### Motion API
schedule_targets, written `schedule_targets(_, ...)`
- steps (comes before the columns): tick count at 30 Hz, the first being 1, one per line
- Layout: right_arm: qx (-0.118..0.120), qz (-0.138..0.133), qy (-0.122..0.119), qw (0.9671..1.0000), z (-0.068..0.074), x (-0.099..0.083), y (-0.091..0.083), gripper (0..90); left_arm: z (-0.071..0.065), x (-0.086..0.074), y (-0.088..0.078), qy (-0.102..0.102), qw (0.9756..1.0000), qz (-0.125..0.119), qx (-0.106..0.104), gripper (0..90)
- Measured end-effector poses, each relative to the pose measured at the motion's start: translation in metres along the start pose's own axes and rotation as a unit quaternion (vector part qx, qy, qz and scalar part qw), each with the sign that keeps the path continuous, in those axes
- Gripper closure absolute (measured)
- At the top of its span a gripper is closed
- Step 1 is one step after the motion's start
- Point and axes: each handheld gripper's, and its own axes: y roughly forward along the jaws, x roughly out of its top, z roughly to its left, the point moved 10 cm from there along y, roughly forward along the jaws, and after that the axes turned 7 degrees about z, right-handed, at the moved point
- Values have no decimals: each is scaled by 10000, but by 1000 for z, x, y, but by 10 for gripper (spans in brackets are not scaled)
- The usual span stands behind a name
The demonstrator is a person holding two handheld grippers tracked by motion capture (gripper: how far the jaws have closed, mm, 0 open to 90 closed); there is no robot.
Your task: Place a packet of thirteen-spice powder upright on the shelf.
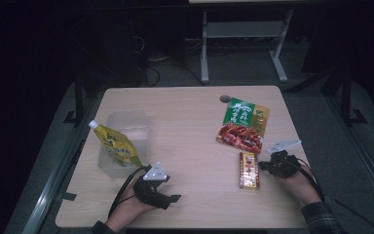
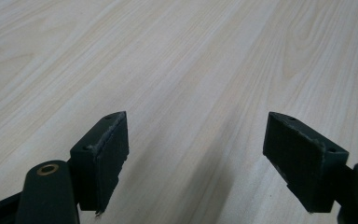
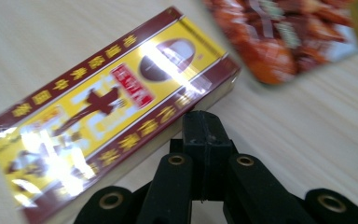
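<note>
Just left of your right gripper, jaws pressed together on nothing, lies the red-and-gold box, long axis running away from you; your left gripper idles wide open, farther off.

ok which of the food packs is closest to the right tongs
The yellow and maroon box, lying flat just left of the right tongs. The green and red snack bag lies farther up the table, and the yellow pouch is across it.
</note>
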Motion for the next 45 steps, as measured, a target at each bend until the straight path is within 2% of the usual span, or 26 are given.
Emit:
schedule_targets(4,178,-8,-219,9996,18,9,6,899,0,0,0,5,10000,-2,5,219)
schedule_targets(12,463,-136,-559,9973,45,32,16,899,0,0,0,0,10000,-9,6,218)
schedule_targets(23,773,-208,-1056,9912,84,66,38,899,0,0,-1,77,10000,9,-12,212)
schedule_targets(30,989,-207,-1429,9846,115,84,52,899,-1,0,-1,113,9999,-20,-22,205)
schedule_targets(34,1137,-212,-1794,9770,137,94,61,899,-3,1,-1,95,9999,-57,-64,197)
schedule_targets(36,1236,-189,-1921,9734,149,97,65,900,-3,0,-1,185,9998,2,-73,190)
schedule_targets(38,1241,-202,-2115,9693,156,100,67,900,-5,1,0,182,9998,-37,-108,178)
schedule_targets(39,1287,-191,-2016,9708,160,101,67,899,-5,1,0,238,9996,-32,-137,172)
schedule_targets(41,1261,-220,-2041,9705,159,102,67,899,-8,4,1,286,9994,-104,-181,160)
schedule_targets(44,1169,-270,-1856,9753,151,102,62,883,-11,12,2,552,9979,-182,-270,156)
schedule_targets(45,1171,-302,-1753,9771,148,103,60,819,-12,15,3,658,9973,-194,-278,156)
